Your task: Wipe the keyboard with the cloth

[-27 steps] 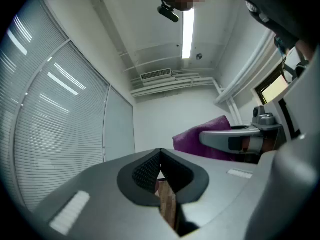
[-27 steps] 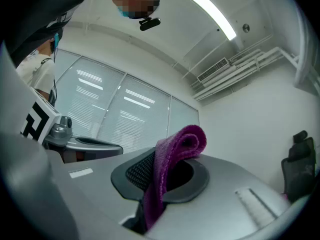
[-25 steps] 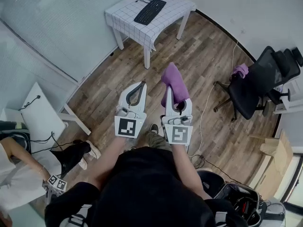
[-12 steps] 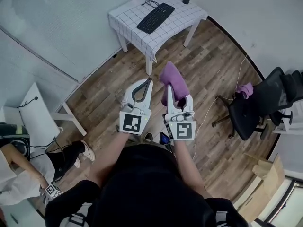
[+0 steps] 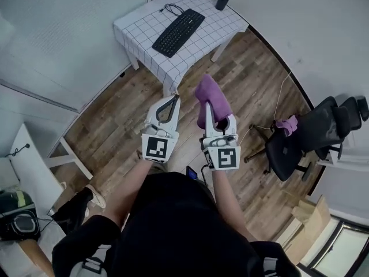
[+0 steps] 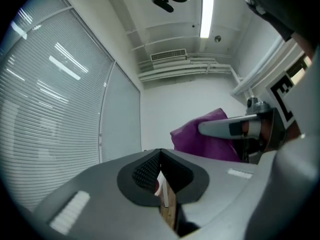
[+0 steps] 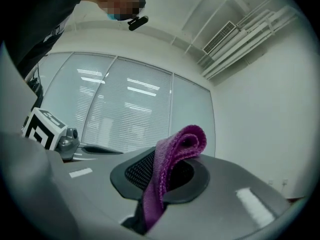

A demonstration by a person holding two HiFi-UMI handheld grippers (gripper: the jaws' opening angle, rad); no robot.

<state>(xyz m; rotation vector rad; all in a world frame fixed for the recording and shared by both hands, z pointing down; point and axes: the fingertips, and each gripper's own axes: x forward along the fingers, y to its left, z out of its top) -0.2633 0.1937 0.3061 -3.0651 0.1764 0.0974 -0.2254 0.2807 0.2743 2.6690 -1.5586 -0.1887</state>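
The right gripper's (image 7: 161,180) jaws are clamped on the purple cloth (image 7: 176,151), which flops over and hides their tips. The left gripper's (image 5: 173,100) jaws are together and empty. Both grippers are nearer the tabletop (image 5: 137,32) than a second ago, yet its one keyboard (image 5: 179,32) lies well ahead. A second purple cloth (image 5: 286,124) is draped on the chair (image 5: 314,134).

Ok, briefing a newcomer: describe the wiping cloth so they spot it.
Start at the checked table; nearer the person, the right gripper grips a purple cloth. Unlike the other purple cloth, which lies on the black chair, this one is held in jaws.
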